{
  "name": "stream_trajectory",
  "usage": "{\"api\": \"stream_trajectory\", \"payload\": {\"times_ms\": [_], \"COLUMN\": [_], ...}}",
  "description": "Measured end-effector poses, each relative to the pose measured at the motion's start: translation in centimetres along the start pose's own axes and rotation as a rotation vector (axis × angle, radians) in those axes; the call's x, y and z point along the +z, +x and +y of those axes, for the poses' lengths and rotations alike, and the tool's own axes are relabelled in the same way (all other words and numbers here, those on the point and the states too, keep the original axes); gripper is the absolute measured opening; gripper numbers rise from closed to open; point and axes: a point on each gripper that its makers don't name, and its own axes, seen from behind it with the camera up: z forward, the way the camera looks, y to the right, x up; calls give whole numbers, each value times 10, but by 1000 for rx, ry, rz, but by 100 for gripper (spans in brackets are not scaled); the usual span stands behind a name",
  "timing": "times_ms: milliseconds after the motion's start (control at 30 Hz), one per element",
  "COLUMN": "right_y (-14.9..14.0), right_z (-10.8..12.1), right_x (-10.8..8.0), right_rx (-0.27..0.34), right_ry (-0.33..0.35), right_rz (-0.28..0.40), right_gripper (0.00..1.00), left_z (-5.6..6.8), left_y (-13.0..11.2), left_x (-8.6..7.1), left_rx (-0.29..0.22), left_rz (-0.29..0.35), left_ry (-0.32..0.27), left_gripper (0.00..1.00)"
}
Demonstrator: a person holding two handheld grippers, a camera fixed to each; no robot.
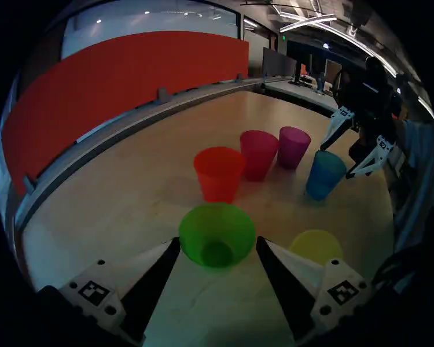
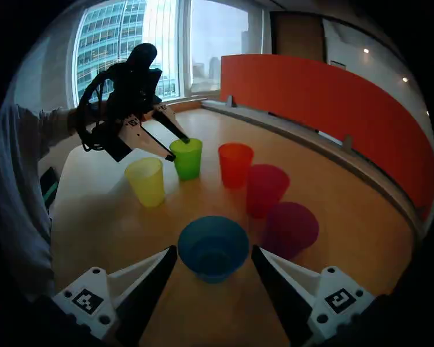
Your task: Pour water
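Observation:
A green cup (image 1: 217, 234) stands on the wooden table (image 1: 130, 191) between the fingers of my left gripper (image 1: 217, 243). The jaws are open, with the tips close beside the cup's rim. A blue cup (image 2: 212, 246) stands the same way between the fingers of my open right gripper (image 2: 214, 248). In the right gripper view, the left gripper (image 2: 178, 148) straddles the green cup (image 2: 186, 156). In the left gripper view, the right gripper (image 1: 337, 161) straddles the blue cup (image 1: 326, 173). I cannot make out water in either cup.
An orange cup (image 1: 220, 173), a red cup (image 1: 258, 153) and a magenta cup (image 1: 293, 146) stand in a row behind the green one. A yellow cup (image 2: 146, 180) stands beside it. A red partition (image 1: 118, 87) runs along the table's far edge. A person's sleeve (image 2: 20, 173) is at the left.

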Motion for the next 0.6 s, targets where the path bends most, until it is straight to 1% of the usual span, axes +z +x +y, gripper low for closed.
{"api": "stream_trajectory", "payload": {"times_ms": [367,600], "right_y": [1,-1], "right_z": [0,0], "right_x": [7,14], "right_rx": [2,-7], "right_ry": [5,4], "right_rz": [-1,-7], "right_gripper": [100,100], "left_z": [-2,-1], "left_y": [5,3], "left_x": [11,12], "left_rx": [4,13], "left_rz": [-4,-9], "left_ry": [-5,-7], "left_gripper": [98,98]}}
